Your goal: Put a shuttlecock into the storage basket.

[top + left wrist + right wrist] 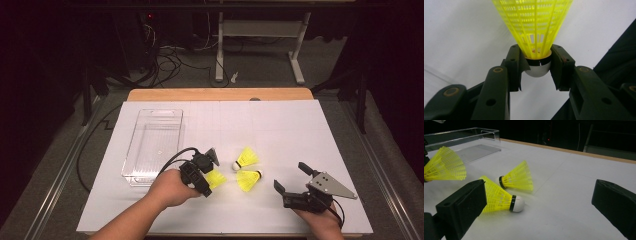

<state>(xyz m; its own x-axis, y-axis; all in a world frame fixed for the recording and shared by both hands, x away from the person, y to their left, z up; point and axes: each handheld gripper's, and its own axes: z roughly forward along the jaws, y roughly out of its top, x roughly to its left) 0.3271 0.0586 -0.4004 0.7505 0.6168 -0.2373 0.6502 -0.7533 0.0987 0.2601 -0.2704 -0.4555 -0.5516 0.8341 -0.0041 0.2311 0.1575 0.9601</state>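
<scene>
Three yellow shuttlecocks are in play. My left gripper (207,186) is shut on one shuttlecock (216,178) by its white cork (537,67), the skirt pointing away from the jaws (534,22). That held shuttlecock (445,165) appears at the left of the right gripper view. Two more lie on the white table: one (247,158) (517,177) farther back, one (249,180) (499,198) nearer. My right gripper (289,177) (536,202) stands open at the front right, its jaws wide apart and empty, a little right of the nearer shuttlecock.
A clear plastic bin (152,145) (474,137) sits on the left part of the white table (280,125), just behind my left hand. The wooden table edge (220,94) runs along the back. Beyond it are table legs and cables on the floor.
</scene>
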